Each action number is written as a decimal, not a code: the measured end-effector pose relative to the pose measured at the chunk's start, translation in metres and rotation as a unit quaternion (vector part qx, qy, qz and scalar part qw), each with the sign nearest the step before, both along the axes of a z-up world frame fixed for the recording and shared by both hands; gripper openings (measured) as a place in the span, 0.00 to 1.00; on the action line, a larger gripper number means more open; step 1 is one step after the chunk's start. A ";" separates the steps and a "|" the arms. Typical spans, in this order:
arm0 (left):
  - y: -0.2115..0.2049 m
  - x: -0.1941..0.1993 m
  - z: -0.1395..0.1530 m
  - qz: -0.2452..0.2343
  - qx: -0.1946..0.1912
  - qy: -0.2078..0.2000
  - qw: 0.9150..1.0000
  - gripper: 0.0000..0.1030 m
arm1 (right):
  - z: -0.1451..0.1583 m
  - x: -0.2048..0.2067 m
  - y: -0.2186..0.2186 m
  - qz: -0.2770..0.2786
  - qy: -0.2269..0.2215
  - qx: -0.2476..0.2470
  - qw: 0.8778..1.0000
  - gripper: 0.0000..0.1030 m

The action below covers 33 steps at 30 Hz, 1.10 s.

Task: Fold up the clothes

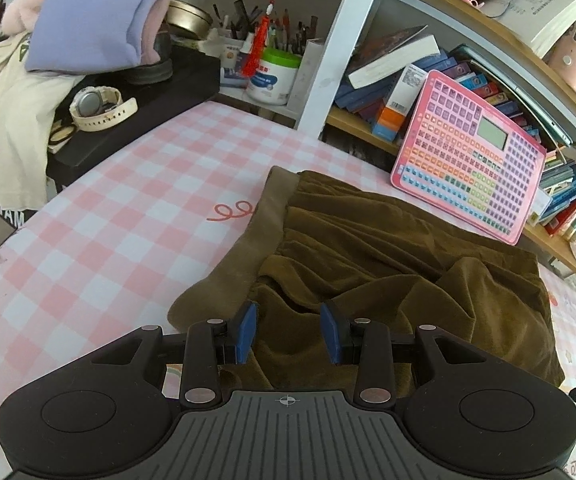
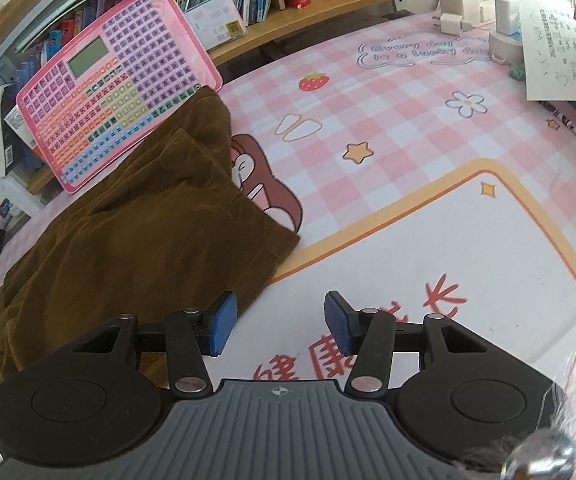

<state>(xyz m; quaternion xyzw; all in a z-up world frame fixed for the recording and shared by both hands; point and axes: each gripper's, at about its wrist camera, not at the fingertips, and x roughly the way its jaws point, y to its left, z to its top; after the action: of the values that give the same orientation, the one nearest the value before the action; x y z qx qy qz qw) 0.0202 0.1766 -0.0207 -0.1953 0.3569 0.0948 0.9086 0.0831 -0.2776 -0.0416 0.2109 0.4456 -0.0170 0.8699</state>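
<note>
A brown corduroy garment (image 1: 368, 248) lies rumpled on the pink checked table mat (image 1: 127, 216), its waistband (image 1: 263, 216) towards the left. My left gripper (image 1: 290, 330) hovers over its near edge. Its blue pads (image 1: 247, 330) stand apart, with loose folds of cloth in the gap and no visible squeeze. In the right wrist view the same garment (image 2: 127, 232) fills the left side. My right gripper (image 2: 279, 322) is open at the garment's near right corner. Its left pad (image 2: 221, 326) sits over the hem and its right pad is over the bare mat (image 2: 408, 240).
A pink toy keyboard (image 1: 476, 156) leans on the bookshelf just behind the garment. A black box with a white watch (image 1: 99, 108) and a pile of clothes (image 1: 11, 112) stand at the far left. Chargers (image 2: 504, 16) and papers (image 2: 560, 56) crowd the far right.
</note>
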 end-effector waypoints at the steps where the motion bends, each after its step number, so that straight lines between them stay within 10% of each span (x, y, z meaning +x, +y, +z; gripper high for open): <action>1: 0.000 -0.001 0.000 0.000 0.000 0.001 1.000 0.35 | 0.000 0.000 -0.001 -0.001 -0.001 -0.002 1.000 0.46; 21: 0.003 -0.006 -0.006 -0.015 0.001 0.015 1.000 0.35 | -0.005 0.056 0.027 0.021 -0.001 -0.098 0.995 0.44; 33: 0.011 -0.001 -0.012 -0.041 -0.005 0.020 0.999 0.35 | -0.005 0.041 0.053 0.066 -0.021 -0.152 0.986 0.09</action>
<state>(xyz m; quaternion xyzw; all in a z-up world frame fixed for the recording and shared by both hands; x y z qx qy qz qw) 0.0189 0.1877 -0.0322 -0.1833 0.3834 0.0592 0.9032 0.1245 -0.2249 -0.0469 0.0463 0.4322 -0.0226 0.9003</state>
